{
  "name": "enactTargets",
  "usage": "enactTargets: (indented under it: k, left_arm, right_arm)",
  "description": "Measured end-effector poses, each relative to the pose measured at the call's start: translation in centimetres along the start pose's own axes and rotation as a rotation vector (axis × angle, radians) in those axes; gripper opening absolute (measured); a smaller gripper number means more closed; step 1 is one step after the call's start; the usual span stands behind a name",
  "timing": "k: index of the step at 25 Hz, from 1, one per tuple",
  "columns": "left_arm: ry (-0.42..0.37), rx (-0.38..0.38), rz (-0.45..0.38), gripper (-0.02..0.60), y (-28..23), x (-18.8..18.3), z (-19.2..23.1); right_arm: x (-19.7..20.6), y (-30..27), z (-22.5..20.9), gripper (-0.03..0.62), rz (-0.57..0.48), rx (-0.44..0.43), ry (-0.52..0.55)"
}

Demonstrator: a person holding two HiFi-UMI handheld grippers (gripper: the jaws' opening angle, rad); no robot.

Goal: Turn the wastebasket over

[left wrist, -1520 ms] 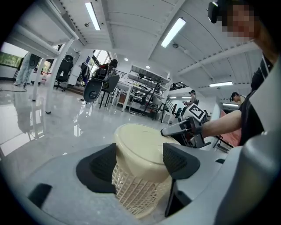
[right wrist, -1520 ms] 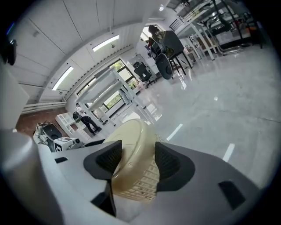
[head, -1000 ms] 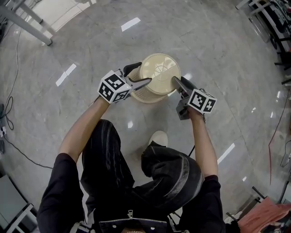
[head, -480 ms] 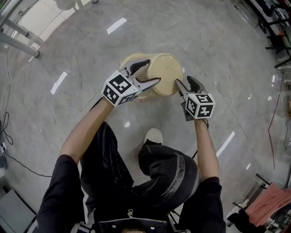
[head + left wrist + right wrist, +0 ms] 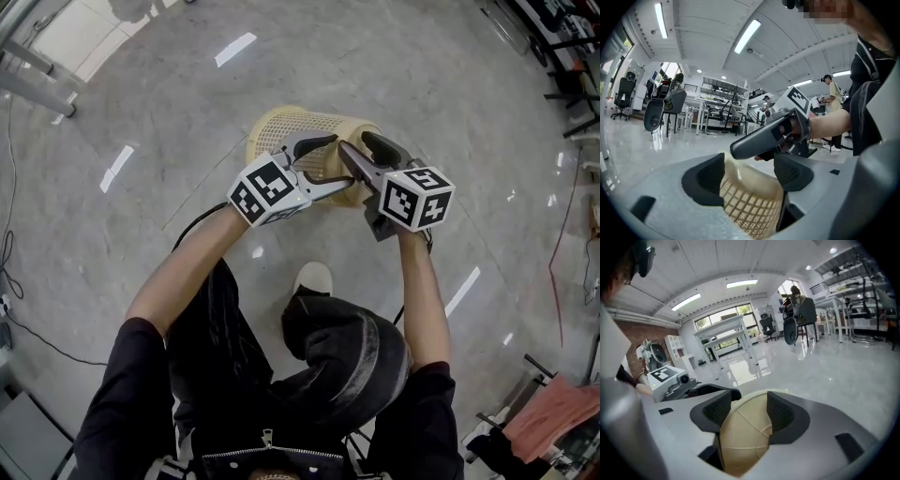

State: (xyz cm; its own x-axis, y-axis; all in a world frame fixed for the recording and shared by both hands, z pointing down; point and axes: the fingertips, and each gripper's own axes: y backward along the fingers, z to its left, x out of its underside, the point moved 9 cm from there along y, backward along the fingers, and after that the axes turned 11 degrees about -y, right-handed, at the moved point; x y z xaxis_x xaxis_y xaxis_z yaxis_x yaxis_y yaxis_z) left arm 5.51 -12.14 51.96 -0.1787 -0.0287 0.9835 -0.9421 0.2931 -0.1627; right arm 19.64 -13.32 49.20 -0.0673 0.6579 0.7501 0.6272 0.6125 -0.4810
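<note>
The cream lattice wastebasket [image 5: 281, 131] is off the floor and tipped on its side, with its open rim toward the far left and its solid base toward me. My left gripper [image 5: 339, 161] is shut on the lattice wall [image 5: 750, 197] near the base. My right gripper [image 5: 353, 141] has the base's edge [image 5: 743, 437] between its pads, and its jaws are closing on it. In the left gripper view the right gripper [image 5: 764, 140] crosses just above the basket. The basket's inside is hidden.
I stand on a glossy grey stone floor [image 5: 450, 84], with one white shoe [image 5: 312, 278] just below the basket. Metal table legs [image 5: 37, 66] are at the far left, a cable [image 5: 19, 300] trails at the left edge, and furniture [image 5: 572, 56] lines the right edge.
A second ago the basket stood base-up on the floor. It has since been lifted and tipped onto its side, rim swinging away to the left. Both grippers have risen and drawn closer together.
</note>
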Motion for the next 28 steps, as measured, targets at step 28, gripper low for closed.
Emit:
enactTargets:
  k: [28]
  left_arm:
    - [0.263,-0.241,0.254,0.31,12.3,14.1,5.7]
  right_arm:
    - [-0.1,1.4,-0.8,0.247,0.065,0.13,0.112]
